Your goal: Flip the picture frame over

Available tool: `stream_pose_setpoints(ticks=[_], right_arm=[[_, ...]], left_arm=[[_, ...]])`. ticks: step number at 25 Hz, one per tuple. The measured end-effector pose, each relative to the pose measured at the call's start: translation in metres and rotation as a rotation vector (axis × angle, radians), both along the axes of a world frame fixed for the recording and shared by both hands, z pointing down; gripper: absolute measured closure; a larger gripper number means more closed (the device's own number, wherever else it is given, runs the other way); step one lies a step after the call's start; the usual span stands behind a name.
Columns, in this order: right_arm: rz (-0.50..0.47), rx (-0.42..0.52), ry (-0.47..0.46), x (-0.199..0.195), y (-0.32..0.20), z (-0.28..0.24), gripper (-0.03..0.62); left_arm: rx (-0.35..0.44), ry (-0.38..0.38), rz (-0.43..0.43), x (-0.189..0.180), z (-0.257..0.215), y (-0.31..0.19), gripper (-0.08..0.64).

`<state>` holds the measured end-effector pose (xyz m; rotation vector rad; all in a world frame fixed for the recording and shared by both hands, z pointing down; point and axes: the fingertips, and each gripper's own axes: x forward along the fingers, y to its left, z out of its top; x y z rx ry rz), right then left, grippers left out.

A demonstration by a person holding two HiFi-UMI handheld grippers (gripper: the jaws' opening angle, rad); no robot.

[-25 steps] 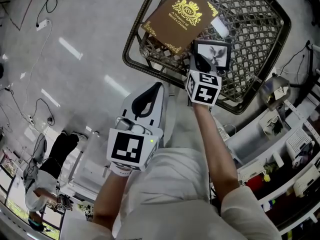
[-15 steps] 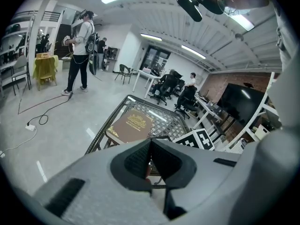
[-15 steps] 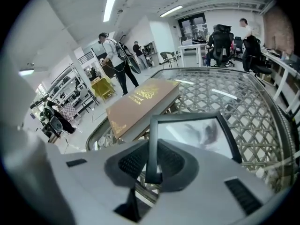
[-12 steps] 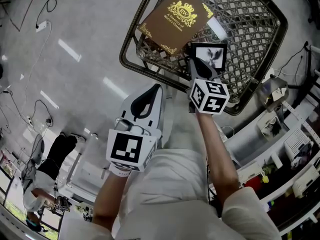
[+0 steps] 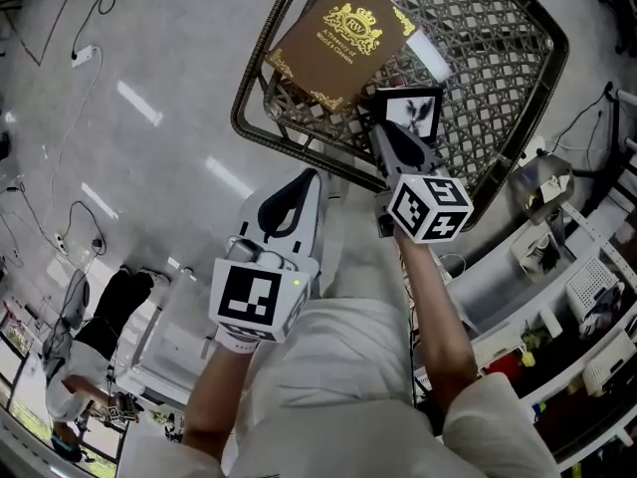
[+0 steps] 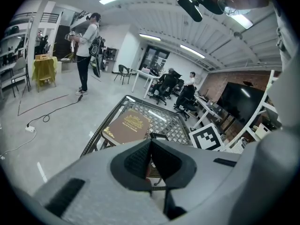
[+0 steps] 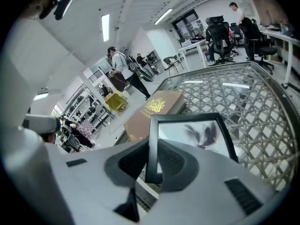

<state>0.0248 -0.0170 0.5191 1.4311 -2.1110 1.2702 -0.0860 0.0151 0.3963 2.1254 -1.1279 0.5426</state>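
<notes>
One picture frame [image 5: 418,111] near brown book [image 5: 341,40], gold crest perhaps "RW".

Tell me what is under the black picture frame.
The black picture frame, gripped by its edge in the right claw, tilts above the woven lattice tabletop. Only lattice shows below it; the patch directly behind the frame is covered. The brown gold-printed book lies beside, not under.

1. The brown gold-stamped hardcover book [image 5: 338,40] is lying on the far-left part of the dark woven-lattice table [image 5: 488,58].
2. The black-rimmed picture frame [image 5: 413,113] is being held just right of the book and nearer, between the jaws of the right gripper [image 5: 383,132].
3. The left gripper [image 5: 294,192] is hovering near-left, off the table.
</notes>
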Motion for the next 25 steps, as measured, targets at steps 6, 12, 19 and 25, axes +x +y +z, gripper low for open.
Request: stream_pose_setpoints(ticks=[6, 12, 19, 25], right_arm=[[0.016, 0.020, -0.110, 0.001, -0.002, -0.019, 0.518], [0.001, 0.044, -0.219, -0.002, -0.007, -0.038, 0.518], [-0.020, 0.061, -0.411, -0.008, -0.014, -0.068, 0.518], [-0.025, 0.056, -0.537, -0.009, -0.019, -0.074, 0.518]], left_arm=[[0.003, -0.002, -0.002, 0.009, -0.002, 0.000, 0.534], [0.003, -0.004, -0.006, 0.014, -0.003, 0.000, 0.535], [0.009, -0.004, -0.011, 0.022, -0.004, 0.000, 0.535], [0.007, -0.008, -0.018, 0.026, -0.004, 0.001, 0.535]])
